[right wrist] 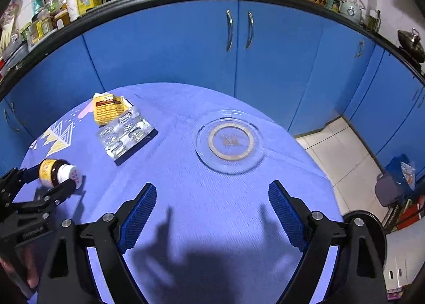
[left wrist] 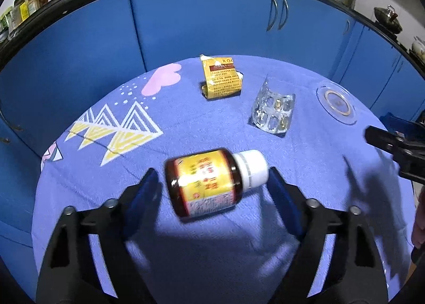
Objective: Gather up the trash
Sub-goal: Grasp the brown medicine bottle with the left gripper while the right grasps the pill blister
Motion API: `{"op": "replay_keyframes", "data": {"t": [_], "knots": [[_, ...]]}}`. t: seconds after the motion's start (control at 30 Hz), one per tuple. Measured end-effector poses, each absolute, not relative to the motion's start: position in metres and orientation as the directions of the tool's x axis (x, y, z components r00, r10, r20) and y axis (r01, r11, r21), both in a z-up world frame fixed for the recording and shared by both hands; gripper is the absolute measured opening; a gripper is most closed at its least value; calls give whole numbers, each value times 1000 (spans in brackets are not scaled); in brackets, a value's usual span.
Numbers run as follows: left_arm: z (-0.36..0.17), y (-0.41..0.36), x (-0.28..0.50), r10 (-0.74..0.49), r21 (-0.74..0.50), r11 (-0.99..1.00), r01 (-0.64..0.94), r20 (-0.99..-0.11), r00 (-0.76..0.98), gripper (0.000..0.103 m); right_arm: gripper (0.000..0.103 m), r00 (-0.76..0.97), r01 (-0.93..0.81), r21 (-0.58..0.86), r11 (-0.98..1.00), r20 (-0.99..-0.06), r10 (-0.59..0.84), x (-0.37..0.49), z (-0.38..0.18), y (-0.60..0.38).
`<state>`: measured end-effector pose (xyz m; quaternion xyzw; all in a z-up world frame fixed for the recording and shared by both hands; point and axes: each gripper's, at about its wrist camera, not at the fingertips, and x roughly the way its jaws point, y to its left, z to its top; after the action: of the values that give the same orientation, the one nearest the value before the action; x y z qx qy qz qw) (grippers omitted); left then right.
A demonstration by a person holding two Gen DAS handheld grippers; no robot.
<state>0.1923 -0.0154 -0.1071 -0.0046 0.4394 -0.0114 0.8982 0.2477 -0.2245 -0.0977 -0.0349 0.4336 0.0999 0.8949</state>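
The brown glass medicine bottle, with a yellow label in unreadable print and a white cap, lies on its side on the blue patterned tablecloth. The left gripper brackets it, jaws spread; contact cannot be confirmed. Behind sits a crumpled yellow carton lettered "KOC". To its right lies a silver blister pack, then a clear glass dish. The right gripper has jaws spread, empty, over bare cloth.

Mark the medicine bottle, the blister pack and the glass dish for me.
medicine bottle (left wrist: 205, 184), left wrist view, on its yellow label.
blister pack (left wrist: 273, 112), left wrist view, on the foil middle.
glass dish (right wrist: 230, 141), right wrist view, on its ringed centre.
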Motion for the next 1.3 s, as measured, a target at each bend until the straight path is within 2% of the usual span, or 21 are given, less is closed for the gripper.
{"op": "replay_keyframes", "data": {"t": [0.17, 0.37, 0.67, 0.77, 0.87, 0.9, 0.97, 1.1, 1.3], "knots": [[-103, -4, 205, -20, -39, 999, -17, -772, 636, 77, 84, 584, -263, 47, 964, -787, 198, 266, -104, -198], [-95, 23, 215, 43, -50, 992, -118, -740, 671, 77, 84, 558, -399, 38, 916, -783, 275, 277, -108, -139], [-108, 44, 223, 42, -88, 982, -166, -758, 650, 77, 85, 494, -414, 30, 910, -832, 252, 315, -132, -108], [-108, 42, 223, 38, -86, 984, -156, -755, 655, 77, 85, 510, -416, 26, 909, -821, 257, 314, -132, -109], [-110, 38, 222, 32, -83, 986, -144, -753, 657, 77, 76, 522, -443, 26, 896, -805, 281, 304, -131, -112], [-110, 37, 222, 32, -82, 987, -141, -753, 657, 77, 64, 524, -454, 20, 891, -802, 285, 300, -130, -113], [-110, 35, 222, 31, -79, 988, -136, -753, 657, 77, 32, 517, -476, 29, 879, -800, 306, 294, -126, -114], [-109, 30, 219, 28, -74, 989, -126, -753, 657, 77, 25, 506, -495, 22, 869, -806, 308, 283, -127, -118], [-105, 25, 216, 24, -66, 992, -109, -746, 665, 77, 23, 525, -480, 27, 877, -792, 312, 264, -120, -128]]}}
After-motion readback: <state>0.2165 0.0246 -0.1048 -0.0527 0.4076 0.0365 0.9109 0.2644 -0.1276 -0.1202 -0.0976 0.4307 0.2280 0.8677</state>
